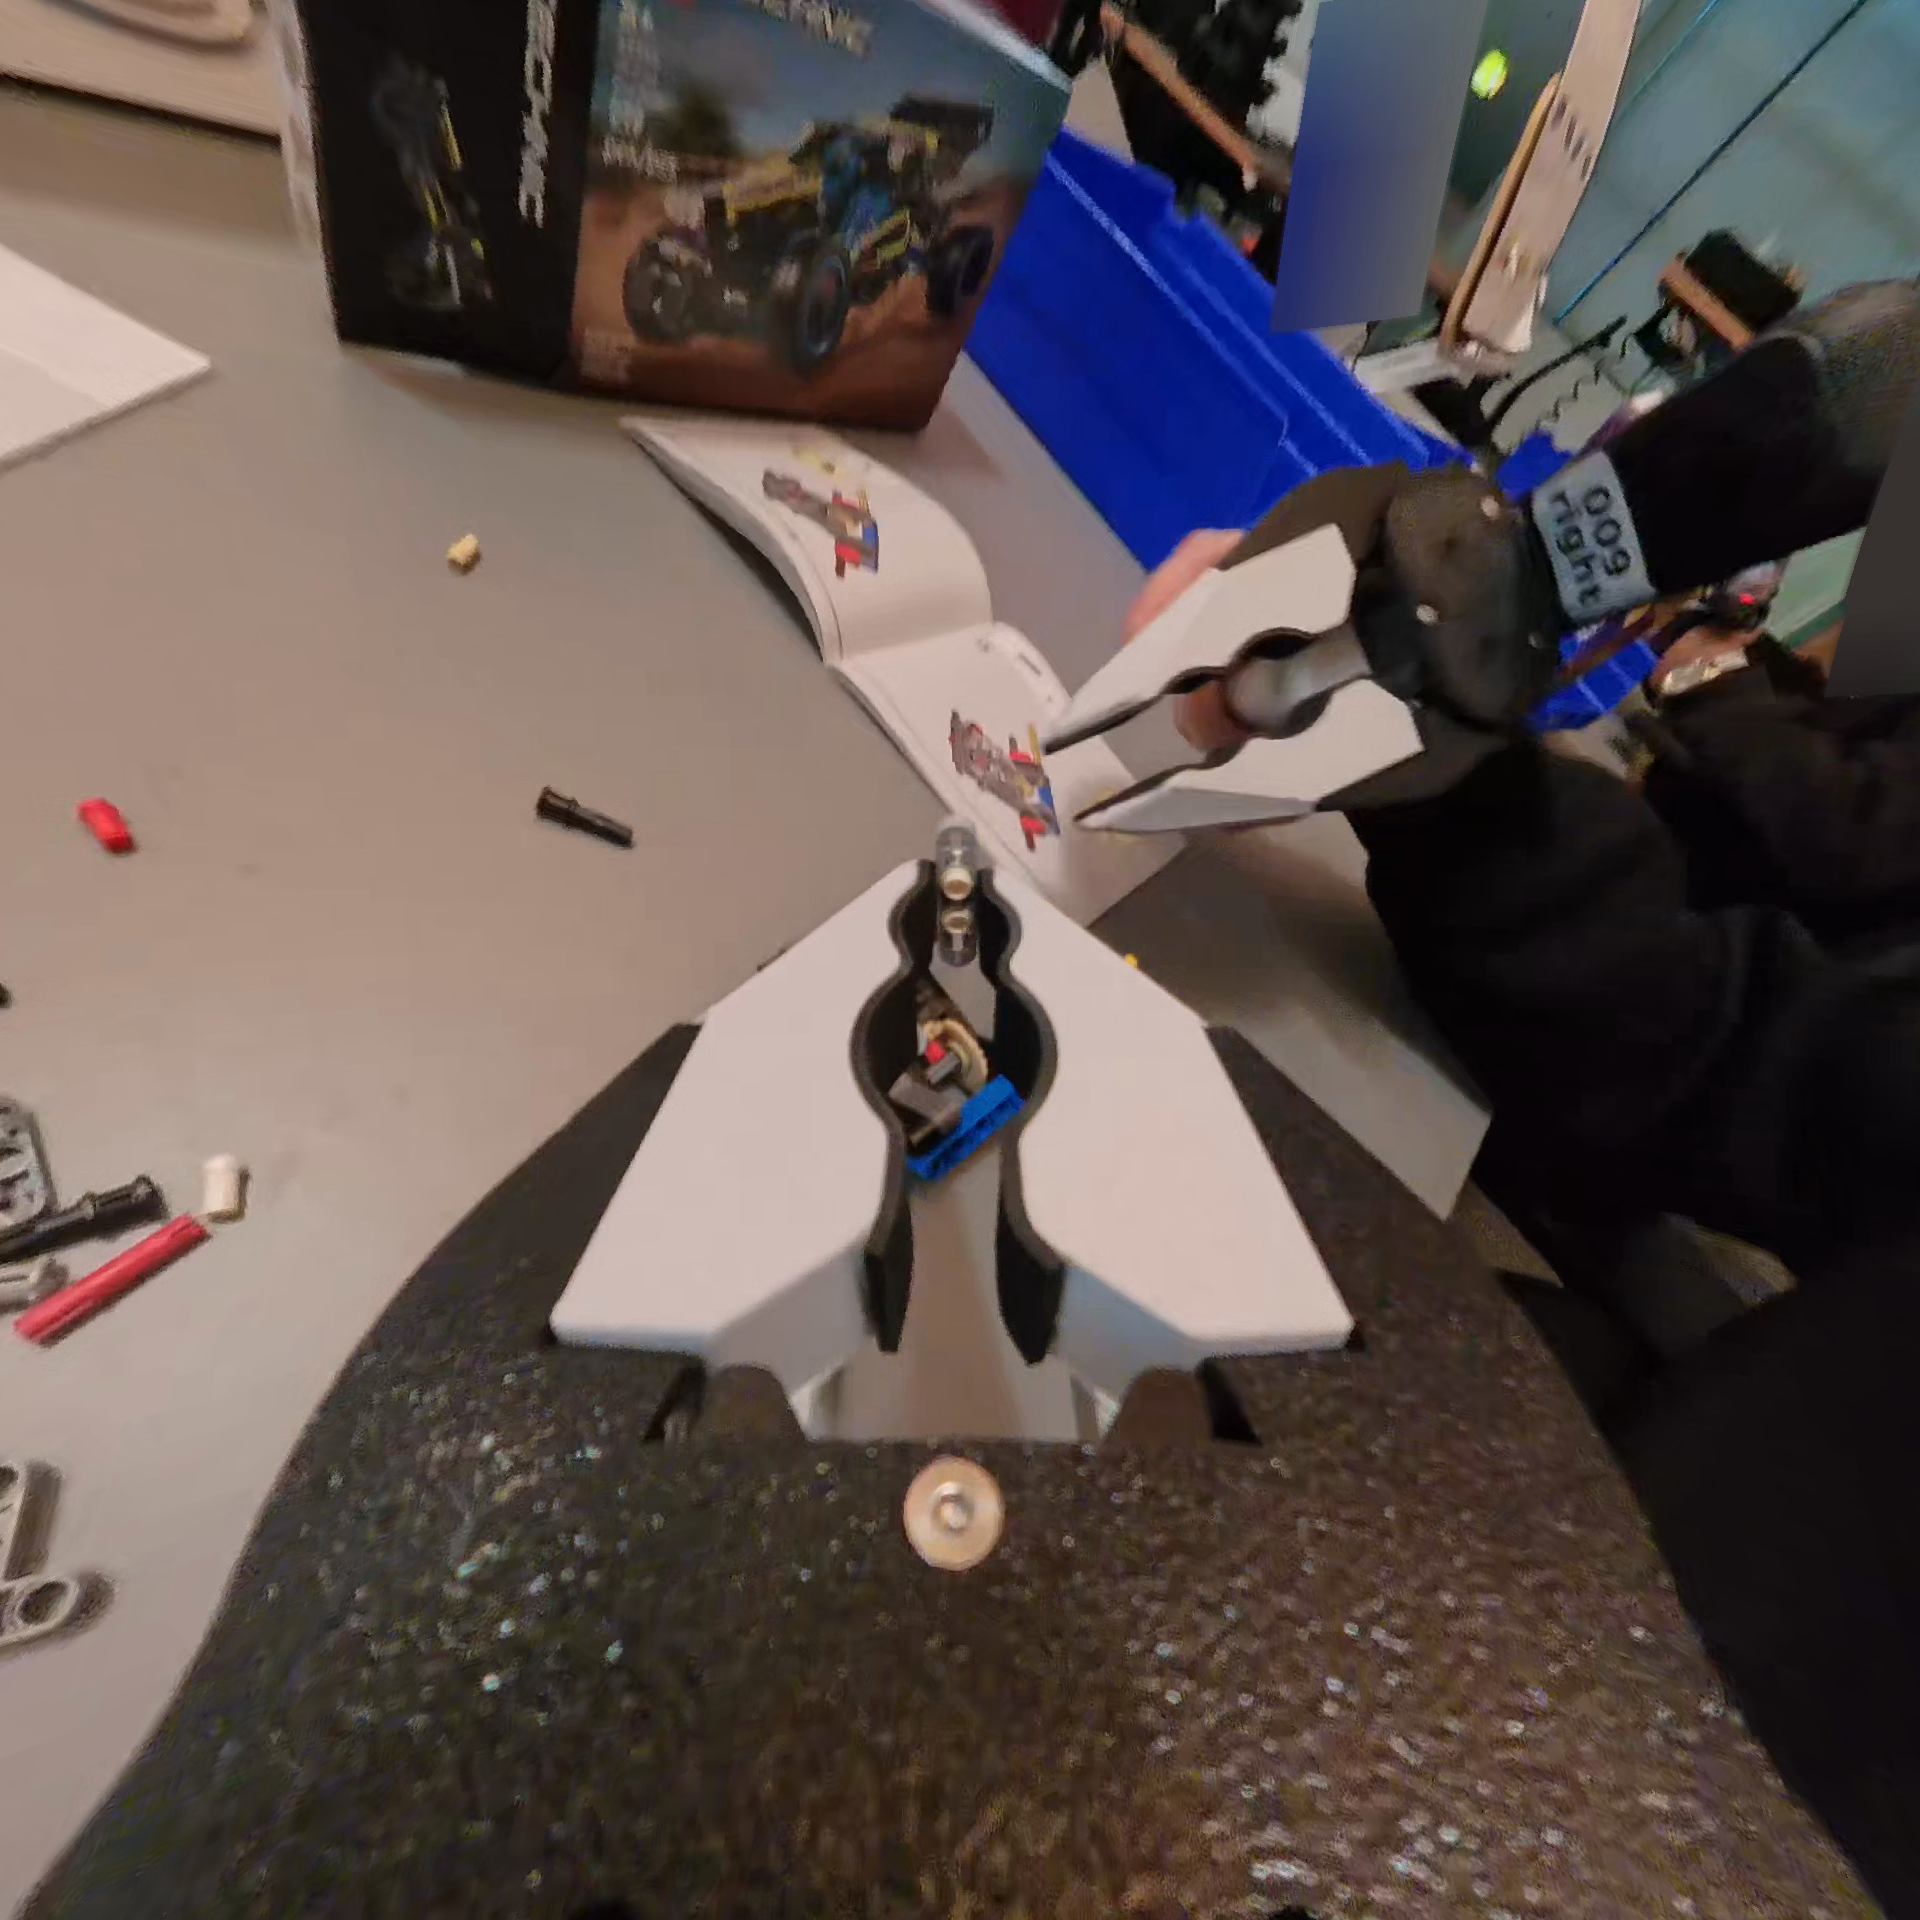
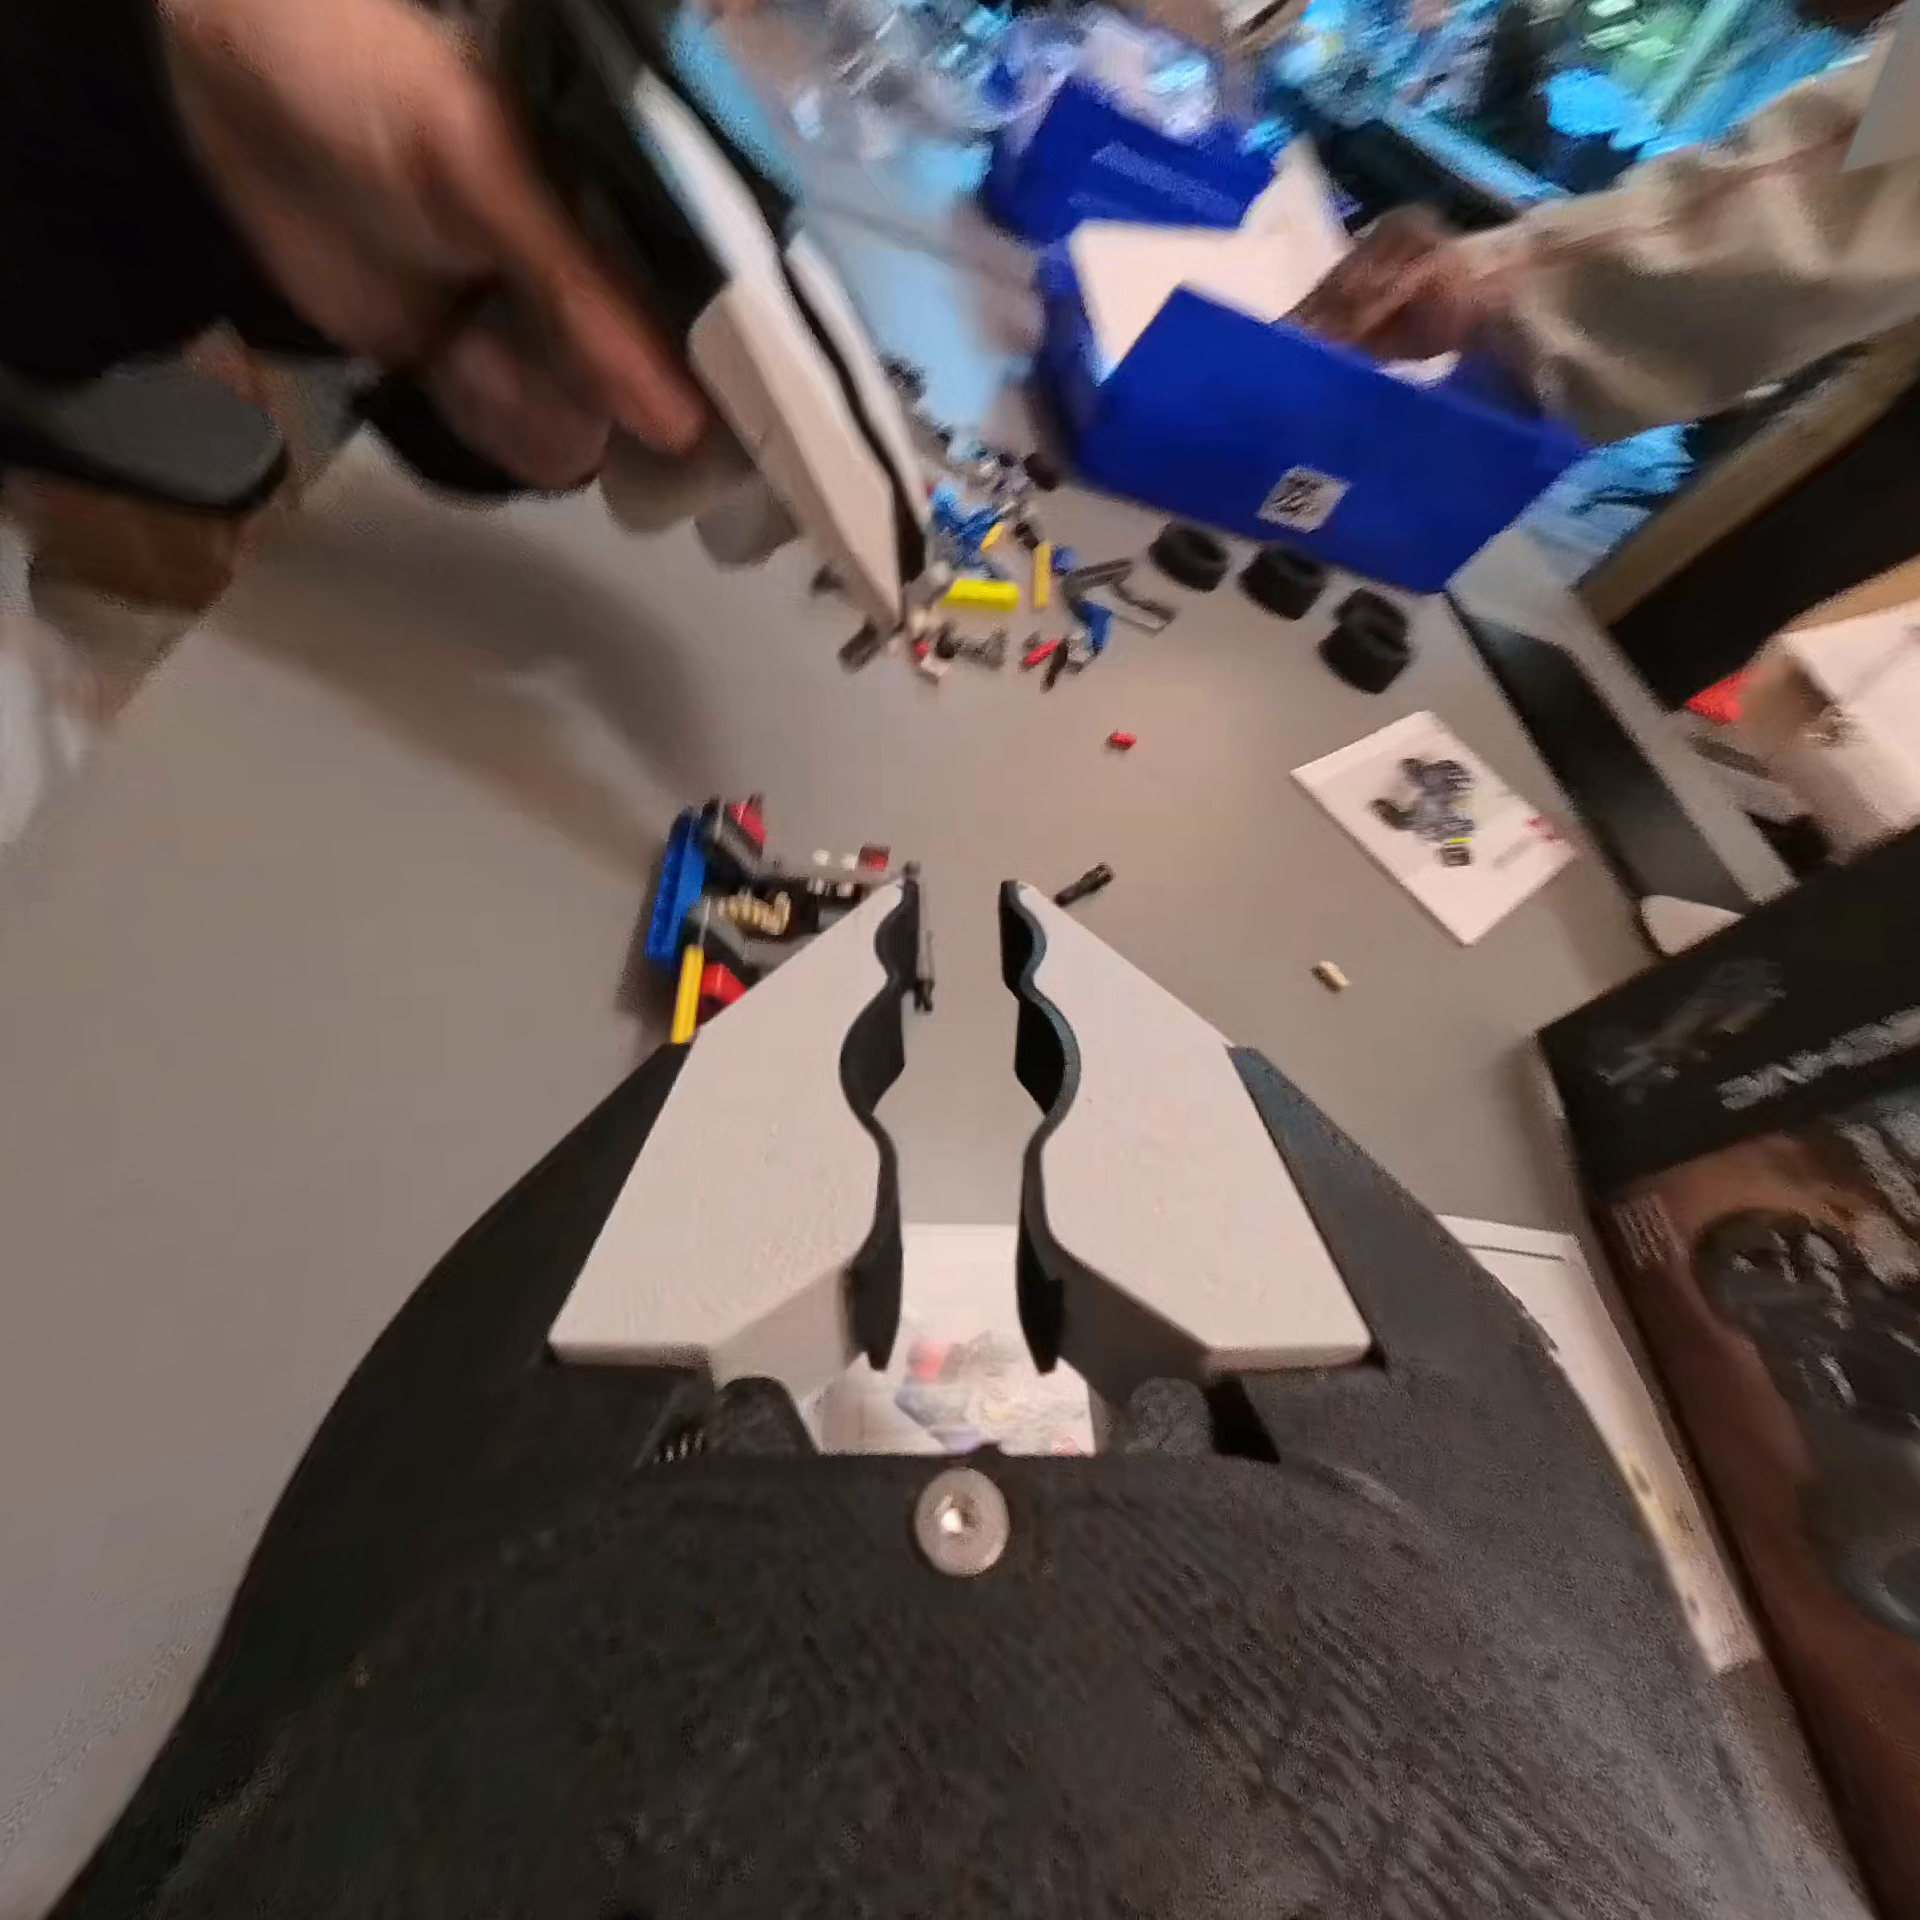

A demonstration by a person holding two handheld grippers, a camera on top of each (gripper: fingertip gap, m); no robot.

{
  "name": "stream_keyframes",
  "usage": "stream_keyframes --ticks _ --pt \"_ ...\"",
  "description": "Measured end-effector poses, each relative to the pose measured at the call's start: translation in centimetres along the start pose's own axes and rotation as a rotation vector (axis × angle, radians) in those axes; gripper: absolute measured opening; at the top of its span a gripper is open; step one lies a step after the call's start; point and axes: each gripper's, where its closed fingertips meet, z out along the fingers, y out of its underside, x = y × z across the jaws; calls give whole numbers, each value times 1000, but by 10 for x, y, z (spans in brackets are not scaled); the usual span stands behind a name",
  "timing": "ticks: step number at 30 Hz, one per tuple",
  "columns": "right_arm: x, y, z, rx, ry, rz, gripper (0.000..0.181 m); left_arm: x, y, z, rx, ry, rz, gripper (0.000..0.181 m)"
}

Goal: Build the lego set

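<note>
Left gripper (image 1: 954,883) is seen pressed together on a small grey pin piece (image 1: 956,847) at the tips, held above the grey table (image 1: 312,675). Through the cutout between its fingers a partly built assembly (image 1: 951,1091) is visible lower down: blue beam, dark grey parts, a tan gear; whether it is touched by the fingers cannot be told. Right gripper (image 1: 1065,774) is seen in the left wrist view just right of and beyond the left tips, spread, nothing between its fingertips, poised over the open instruction booklet (image 1: 914,582). In the right wrist view the right gripper (image 2: 956,894) is also shown spread and empty, with the larger sub-assembly (image 2: 727,914) (blue, yellow, red, black parts, tan spring) lying on the table just left of its left fingertip, not between the fingers. A pile of loose parts (image 2: 997,613) is located farther ahead, near the left gripper's tips (image 2: 883,613); black tyres (image 2: 1288,582) sit beside a blue bin (image 2: 1299,436). The set box (image 1: 665,187) stands beyond the booklet. Loose pieces are scattered left of the left gripper: a black pin (image 1: 584,818), a red piece (image 1: 106,826), a tan piece (image 1: 463,552), a red axle (image 1: 109,1278).
</note>
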Motion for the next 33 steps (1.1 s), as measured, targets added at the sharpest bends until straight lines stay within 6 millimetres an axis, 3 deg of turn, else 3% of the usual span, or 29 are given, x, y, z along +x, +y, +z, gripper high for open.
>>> stream_keyframes --ticks 3,5,11,15,20,25,30,31,33 --pt "-7 31 14 -143 -129 -141 22 2 9 4 -70 37 -33 4" --pt "-8 41 20 -154 -184 -194 25 5 13 9 -83 53 -41 4" --pt "-13 41 29 -97 -343 -178 25 -7 29 17 -148 -26 -12 4" --pt "-16 39 35 -85 -357 -160 23 -16 36 12 -218 -94 42 4" --pt "-29 45 38 -151 -332 -174 10 -19 54 22 -313 -105 124 4" --pt "-49 47 34 -244 -248 -4 11 -30 40 24 -265 -138 174 5" --pt "-73 25 29 -207 -233 205 19 -36 21 -2 -183 -175 221 5" --pt "-70 22 26 -207 -229 219 19 -35 20 -8 -171 -165 230 5" --pt "-47 19 19 -218 -156 182 21 -29 20 -16 -154 -136 255 5"
